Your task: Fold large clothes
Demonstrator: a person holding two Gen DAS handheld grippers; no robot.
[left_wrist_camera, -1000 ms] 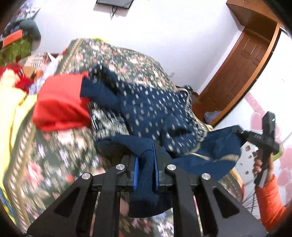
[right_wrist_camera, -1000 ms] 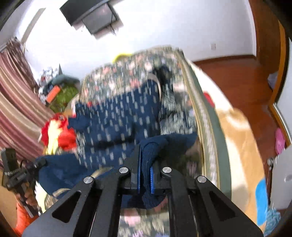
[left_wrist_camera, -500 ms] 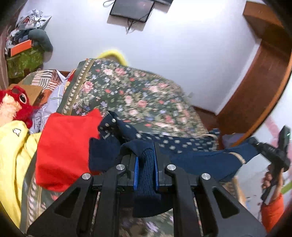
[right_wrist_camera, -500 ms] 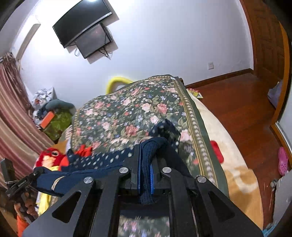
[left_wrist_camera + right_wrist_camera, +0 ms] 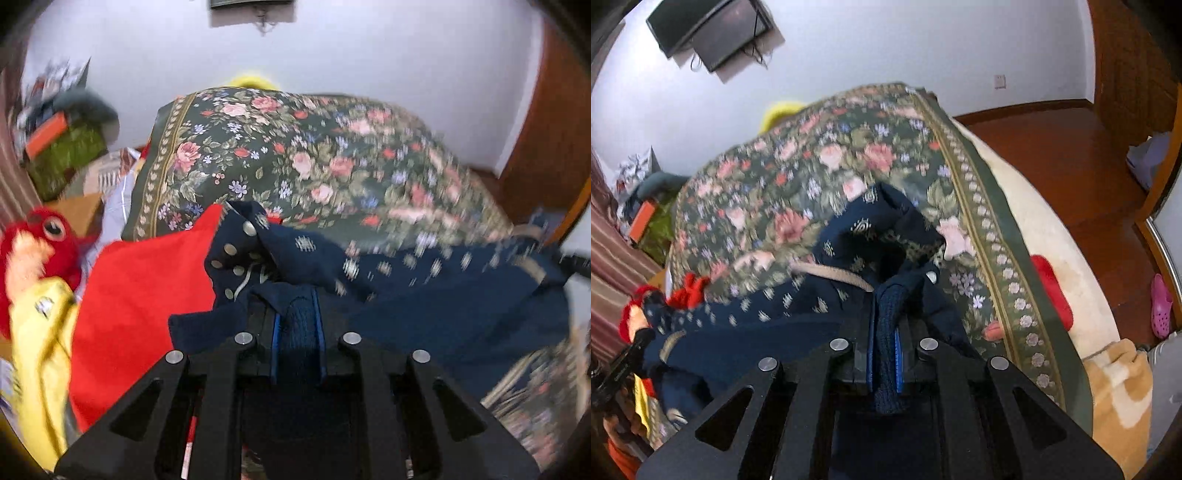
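Note:
A navy garment (image 5: 424, 295) with small pale motifs hangs stretched between my two grippers, low over the floral bedspread (image 5: 295, 155). My left gripper (image 5: 297, 332) pinches a ribbed navy edge between its blue pads, and its jaws are opening slightly with the cloth still in them. In the right wrist view my right gripper (image 5: 884, 347) is shut on another ribbed edge of the navy garment (image 5: 775, 321). The left gripper (image 5: 617, 373) shows there at the lower left, in a hand.
A red cloth (image 5: 147, 295), a yellow cloth (image 5: 40, 350) and a red plush toy (image 5: 37, 240) lie left of the garment. The bedspread's (image 5: 812, 177) right edge drops to a cream mattress and a wooden floor (image 5: 1052, 147) with a pink shoe (image 5: 1160, 310).
Both grippers carried the held garment edges forward across the bed and downward. The garment, spread loosely on the bed a second ago, now hangs taut between them.

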